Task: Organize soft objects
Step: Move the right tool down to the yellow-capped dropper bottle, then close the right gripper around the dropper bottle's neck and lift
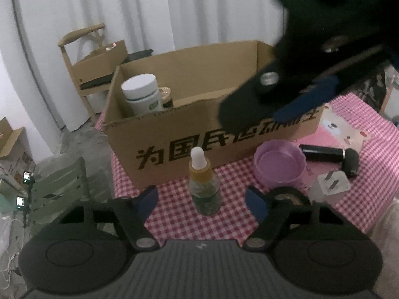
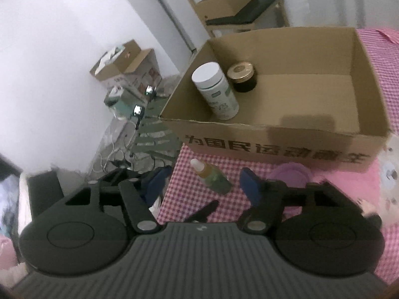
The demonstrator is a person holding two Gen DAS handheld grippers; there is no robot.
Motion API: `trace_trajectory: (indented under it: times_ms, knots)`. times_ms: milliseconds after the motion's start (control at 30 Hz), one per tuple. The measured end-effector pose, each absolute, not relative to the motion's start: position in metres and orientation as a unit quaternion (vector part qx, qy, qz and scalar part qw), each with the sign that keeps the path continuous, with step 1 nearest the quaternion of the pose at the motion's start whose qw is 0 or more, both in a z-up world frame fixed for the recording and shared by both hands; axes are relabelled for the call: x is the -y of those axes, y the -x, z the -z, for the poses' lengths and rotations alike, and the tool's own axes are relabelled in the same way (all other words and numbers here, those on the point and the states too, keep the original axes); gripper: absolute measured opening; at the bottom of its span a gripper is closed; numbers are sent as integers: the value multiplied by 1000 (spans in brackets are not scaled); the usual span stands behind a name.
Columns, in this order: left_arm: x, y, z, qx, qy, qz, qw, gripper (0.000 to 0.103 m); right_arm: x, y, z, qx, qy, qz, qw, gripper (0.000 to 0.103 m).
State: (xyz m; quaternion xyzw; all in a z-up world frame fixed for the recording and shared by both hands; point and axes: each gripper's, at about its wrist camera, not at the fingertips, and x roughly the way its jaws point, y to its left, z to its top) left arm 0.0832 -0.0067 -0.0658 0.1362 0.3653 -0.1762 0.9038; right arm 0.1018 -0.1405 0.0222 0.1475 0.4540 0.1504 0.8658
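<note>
Left gripper half-open, empty, dropper bottle standing dead centre between jaws, pads not touching. Needing straight descent, pinching body below cap, keeping upright. Right gripper also half-open, empty, bottle between jaws, purple bowl behind right jaw; cardboard box beyond.

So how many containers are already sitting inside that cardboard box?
2. A white bottle stands near the box's left end, and a dark jar with a gold lid sits right behind it. The rest of the floor looks bare.
</note>
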Motion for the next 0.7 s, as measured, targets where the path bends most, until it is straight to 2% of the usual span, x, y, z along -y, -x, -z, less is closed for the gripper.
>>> trace_trajectory:
  times_ms: [167,333,400,700]
  knots:
    - [10,-94,81,-372,-146,196,896,60,124,-124,-13,-470,-122,-159,859,49]
    - [10,-104,92,-381,-139,205,891,53,112,-139,-2,-484,-100,-166,853,45]
    - [9,-106,95,-383,-136,209,890,45,109,-144,2,-490,-95,-168,850,44]
    - [6,-115,107,-392,-122,212,887,40,101,-157,17,-506,-76,-170,843,37]
